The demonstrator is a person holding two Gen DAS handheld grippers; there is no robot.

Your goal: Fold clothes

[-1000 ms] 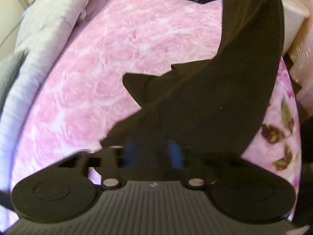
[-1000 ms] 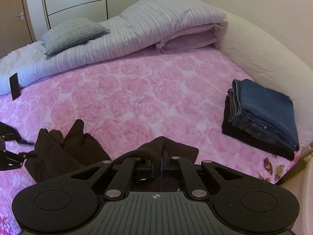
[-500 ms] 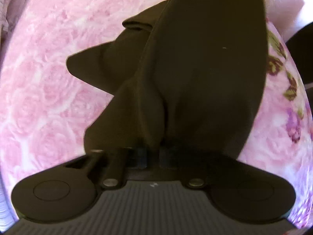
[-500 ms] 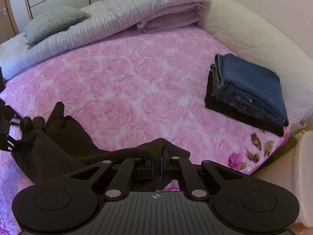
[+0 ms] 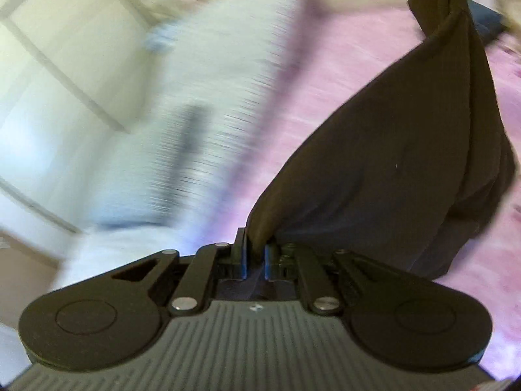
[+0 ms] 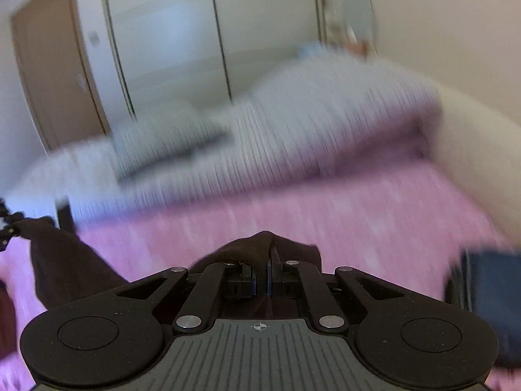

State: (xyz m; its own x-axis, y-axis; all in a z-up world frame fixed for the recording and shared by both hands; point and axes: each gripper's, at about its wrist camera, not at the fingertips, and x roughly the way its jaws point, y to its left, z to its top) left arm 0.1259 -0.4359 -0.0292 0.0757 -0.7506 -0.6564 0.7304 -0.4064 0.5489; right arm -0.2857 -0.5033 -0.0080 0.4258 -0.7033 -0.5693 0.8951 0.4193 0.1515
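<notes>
Bedroom blur fills both views: pale wardrobe doors (image 6: 169, 49) and a brown door (image 6: 49, 75) stand behind a bed (image 6: 293, 224) spread with pink cover, a heaped striped grey duvet (image 6: 293, 130) at its far side and folded blue jeans (image 6: 488, 299) at the right edge. The dark brown garment (image 5: 407, 163) hangs above the bed, stretched between the left tool (image 5: 255, 259) and the right tool (image 6: 260, 275), each pinched narrow on a fold of it. No writing is readable.
</notes>
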